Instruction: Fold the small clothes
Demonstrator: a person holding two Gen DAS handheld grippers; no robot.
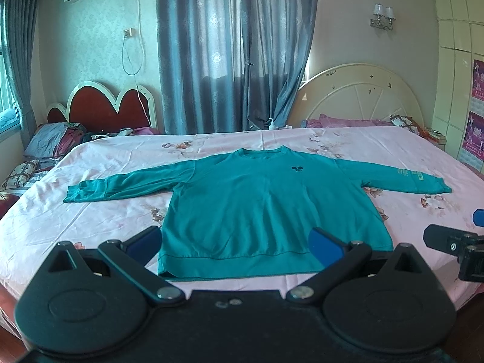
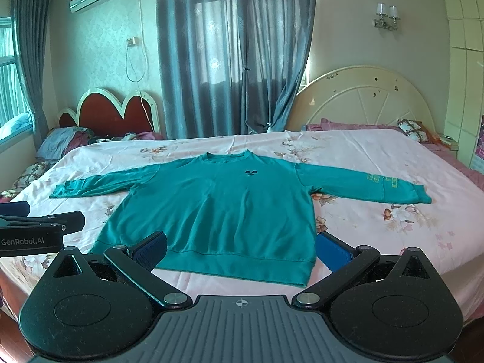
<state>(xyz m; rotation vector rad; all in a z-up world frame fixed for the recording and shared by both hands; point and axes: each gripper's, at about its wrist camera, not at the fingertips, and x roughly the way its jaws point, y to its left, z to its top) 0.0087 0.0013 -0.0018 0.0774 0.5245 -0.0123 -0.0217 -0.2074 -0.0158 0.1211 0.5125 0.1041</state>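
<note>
So, the teal long-sleeved sweatshirt [image 1: 257,205] lies face up and spread flat on the pink floral bed sheet [image 1: 90,227], collar toward 12 o'clock, ribbed hem toward 6 o'clock just ahead of me, one sleeve running out toward 9 o'clock and the other toward 3 o'clock. My left claw [image 1: 242,243] hangs over the hem with its blue pads spread wide, holding nothing; in the right wrist view my right claw [image 2: 242,249] is just as wide and empty, poised near the hem's 3 o'clock corner.

I judge the sweatshirt soft, light and limp: it will drape and sag wherever I lift it, and a single layer may slide over the smooth sheet instead of bending cleanly. The doubled edges look like the best grips, so I would pinch the left cuff [image 1: 74,195] with the left claw and the printed right cuff [image 2: 420,195] with the right, or the shoulder seam and hem corner on one side, catching both layers. No fold is made yet.
</note>
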